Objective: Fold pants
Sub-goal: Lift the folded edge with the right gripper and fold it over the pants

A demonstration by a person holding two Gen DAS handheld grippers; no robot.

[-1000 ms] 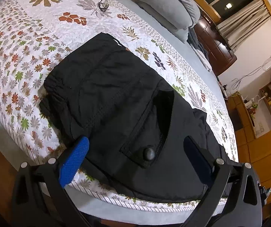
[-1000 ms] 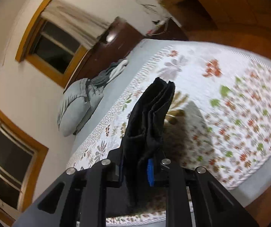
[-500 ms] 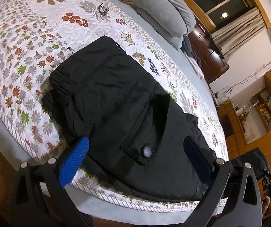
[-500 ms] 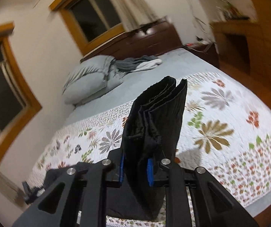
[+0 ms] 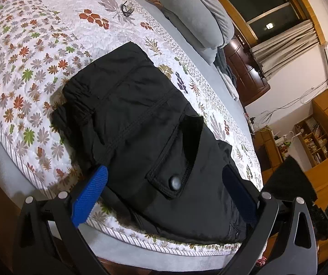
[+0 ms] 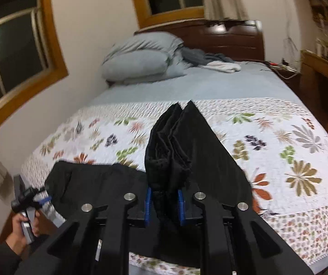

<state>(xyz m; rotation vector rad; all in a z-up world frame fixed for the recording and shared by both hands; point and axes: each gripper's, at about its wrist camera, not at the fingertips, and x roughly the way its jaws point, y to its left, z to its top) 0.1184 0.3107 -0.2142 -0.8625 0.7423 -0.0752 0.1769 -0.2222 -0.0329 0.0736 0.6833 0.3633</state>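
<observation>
Right gripper (image 6: 163,202) first: its jaws are pinched nearly together on a thick bunch of black fabric, the stacked leg ends of the pants (image 6: 175,151), and that bundle stands up out of the jaws, fanned in several layers, lifted clear of the quilt (image 6: 285,151). Below and to the left of those jaws the rest of the black cloth trails down onto the bed, flat and low. Further left, at the frame's edge, a hand (image 6: 24,225) grips the handle of the left gripper (image 6: 40,198), whose blue pads sit right at the edge of the cloth.

Over to the left gripper (image 5: 164,197) in its own view: jaws spread wide, blue pads well apart, nothing pinched. The pants (image 5: 145,123) lie between and beyond the two fingers, spread on the floral quilt (image 5: 26,52); a flap pocket with a round snap button (image 5: 175,182) sits just ahead of the gap, nearer the middle than either pad. The gathered waistband lies ahead and left of the jaws. Past the far end of the cloth, a small dark object (image 5: 127,9) rests on the quilt, too small to make out. Beyond that, to the right, grey pillows (image 5: 193,20) are piled at the head of the bed
</observation>
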